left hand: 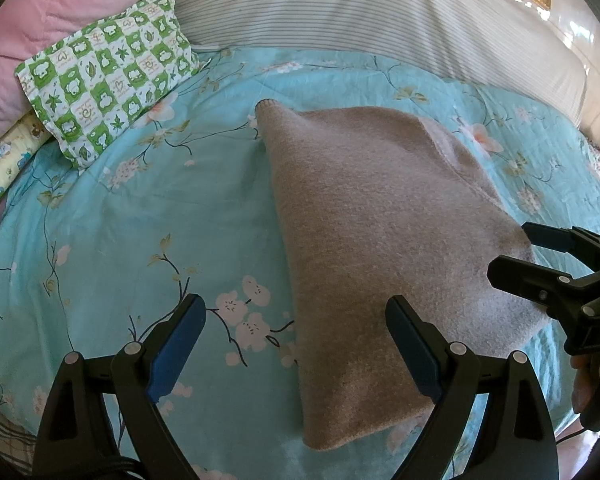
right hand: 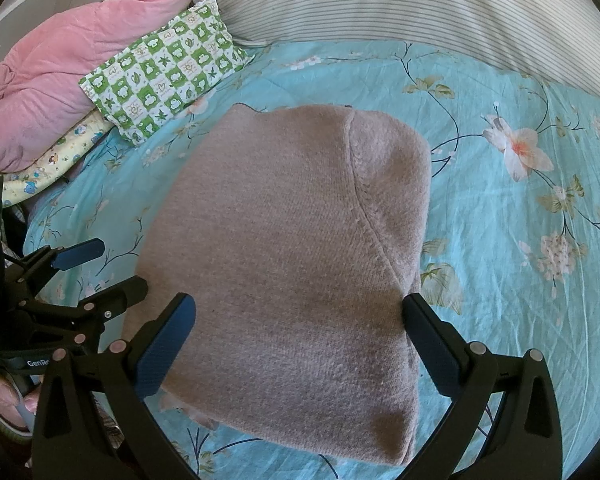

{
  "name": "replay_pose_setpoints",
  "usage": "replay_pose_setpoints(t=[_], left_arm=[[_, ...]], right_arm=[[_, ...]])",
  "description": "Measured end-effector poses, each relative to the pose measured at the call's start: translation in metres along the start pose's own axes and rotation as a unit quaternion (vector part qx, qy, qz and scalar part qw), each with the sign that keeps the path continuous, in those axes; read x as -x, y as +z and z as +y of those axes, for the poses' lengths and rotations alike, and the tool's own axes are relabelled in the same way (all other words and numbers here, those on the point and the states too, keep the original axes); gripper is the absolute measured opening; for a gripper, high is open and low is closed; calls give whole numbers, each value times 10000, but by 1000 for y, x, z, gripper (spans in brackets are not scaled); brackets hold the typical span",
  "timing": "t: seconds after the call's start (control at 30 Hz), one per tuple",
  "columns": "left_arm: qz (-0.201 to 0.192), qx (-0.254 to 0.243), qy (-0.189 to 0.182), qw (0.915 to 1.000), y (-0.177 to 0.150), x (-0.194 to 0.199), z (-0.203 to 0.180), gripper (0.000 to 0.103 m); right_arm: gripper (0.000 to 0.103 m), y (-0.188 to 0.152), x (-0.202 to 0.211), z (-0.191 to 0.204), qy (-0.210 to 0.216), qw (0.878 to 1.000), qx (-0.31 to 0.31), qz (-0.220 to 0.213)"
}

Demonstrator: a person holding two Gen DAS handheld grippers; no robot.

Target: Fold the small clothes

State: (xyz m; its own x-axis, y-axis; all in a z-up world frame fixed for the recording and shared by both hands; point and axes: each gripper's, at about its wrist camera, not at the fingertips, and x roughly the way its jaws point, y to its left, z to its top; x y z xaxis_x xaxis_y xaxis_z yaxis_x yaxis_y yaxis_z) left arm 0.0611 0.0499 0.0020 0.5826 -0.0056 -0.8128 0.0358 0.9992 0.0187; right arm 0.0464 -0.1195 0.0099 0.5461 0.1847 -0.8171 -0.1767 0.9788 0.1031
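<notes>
From the left wrist view: a taupe, fuzzy knitted garment (left hand: 380, 248) already doubled into a compact oblong, lying flat on the turquoise flower-printed bedsheet (left hand: 140, 220); left gripper (left hand: 296, 354) spread wide, nothing between its blue pads, its right finger over the garment's near edge and its left finger over bare sheet; right gripper (left hand: 512, 254) parted too, at the garment's right edge. Farther off, a green-and-white checked pillow (left hand: 108, 68), a pink quilted duvet (left hand: 40, 28), a grey-striped bolster (left hand: 380, 12). From the right wrist view: same garment (right hand: 292, 264) seen more squarely, a seam curving down its right portion, edges fairly even, no loose sleeve showing; right gripper (right hand: 300, 344) agape, straddling the near end, gripping nothing. Judging from this, folding largely done; perhaps one last halving or a smoothing left, though hidden layers cannot be checked.
</notes>
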Motion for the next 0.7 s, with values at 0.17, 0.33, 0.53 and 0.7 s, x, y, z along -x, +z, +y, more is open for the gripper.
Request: replay_pose_setpoints(t=[0.17,0.33,0.53,0.7], left_arm=[[2,-9,-10,10000,0,0,0,92],[-2,4,-7,10000,0,0,0,92],[-10,16,2,10000,-1,2,-3,92],[-9,26,-6,10000,-2,3,-4,92]], right_arm=[[102,1,0,0,1,10000,9,4],[102,0,0,0,5,10000,10,2],[102,0,1,0,10,10000,10,3],[102,1,0,0,8,10000,13,4]])
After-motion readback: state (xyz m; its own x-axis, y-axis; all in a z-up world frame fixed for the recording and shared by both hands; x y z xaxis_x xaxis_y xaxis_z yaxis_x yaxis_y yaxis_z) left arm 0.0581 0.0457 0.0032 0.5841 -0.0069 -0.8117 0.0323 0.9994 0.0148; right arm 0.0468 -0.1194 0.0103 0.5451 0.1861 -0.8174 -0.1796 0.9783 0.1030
